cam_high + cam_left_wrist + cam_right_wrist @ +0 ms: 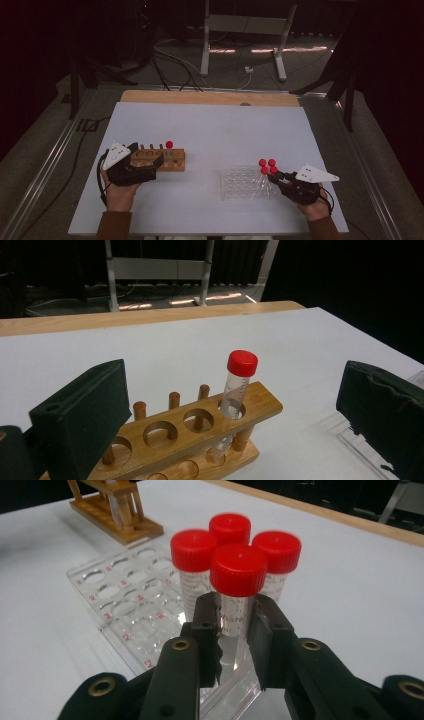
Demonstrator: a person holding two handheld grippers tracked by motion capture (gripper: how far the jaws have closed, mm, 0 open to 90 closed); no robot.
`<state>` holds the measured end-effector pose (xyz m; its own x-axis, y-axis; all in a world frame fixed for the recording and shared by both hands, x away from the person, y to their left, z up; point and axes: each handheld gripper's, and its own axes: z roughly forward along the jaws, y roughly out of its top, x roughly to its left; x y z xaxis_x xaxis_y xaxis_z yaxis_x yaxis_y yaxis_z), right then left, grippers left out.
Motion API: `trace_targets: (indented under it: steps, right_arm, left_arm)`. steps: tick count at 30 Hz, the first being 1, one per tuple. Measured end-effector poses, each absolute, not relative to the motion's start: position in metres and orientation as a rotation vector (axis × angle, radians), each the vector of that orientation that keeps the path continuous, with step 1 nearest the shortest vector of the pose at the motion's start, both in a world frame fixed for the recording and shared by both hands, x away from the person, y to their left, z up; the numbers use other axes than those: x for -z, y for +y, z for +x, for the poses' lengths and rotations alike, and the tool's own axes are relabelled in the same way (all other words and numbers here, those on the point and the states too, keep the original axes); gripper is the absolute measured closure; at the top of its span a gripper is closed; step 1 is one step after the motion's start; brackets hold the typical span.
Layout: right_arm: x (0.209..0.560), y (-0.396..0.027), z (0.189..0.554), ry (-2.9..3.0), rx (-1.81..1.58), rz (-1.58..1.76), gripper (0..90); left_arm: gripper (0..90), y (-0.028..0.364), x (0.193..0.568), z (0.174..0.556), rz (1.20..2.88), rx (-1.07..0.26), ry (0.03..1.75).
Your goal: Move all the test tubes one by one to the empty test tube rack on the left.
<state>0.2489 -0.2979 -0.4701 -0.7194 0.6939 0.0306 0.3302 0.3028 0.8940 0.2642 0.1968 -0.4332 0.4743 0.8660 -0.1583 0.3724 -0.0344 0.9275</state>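
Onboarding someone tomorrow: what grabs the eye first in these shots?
The four red-capped tubes clustered in the clear rack at the table's right, with the right gripper shut on the nearest tube just under its cap. Next, the single red-capped tube standing in the end hole of the wooden rack at the left, framed by the left gripper, whose jaws stand wide open around that rack.
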Motion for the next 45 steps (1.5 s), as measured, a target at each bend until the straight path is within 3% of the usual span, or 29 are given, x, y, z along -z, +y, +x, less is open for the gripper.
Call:
trace_targets:
  steps: [45]
  right_arm:
    - [0.413,-0.301,0.238,2.19,-1.506,0.876,74.4]
  left_arm:
    - [3.7,0.16,0.414,0.26,1.721,-0.473,0.989]
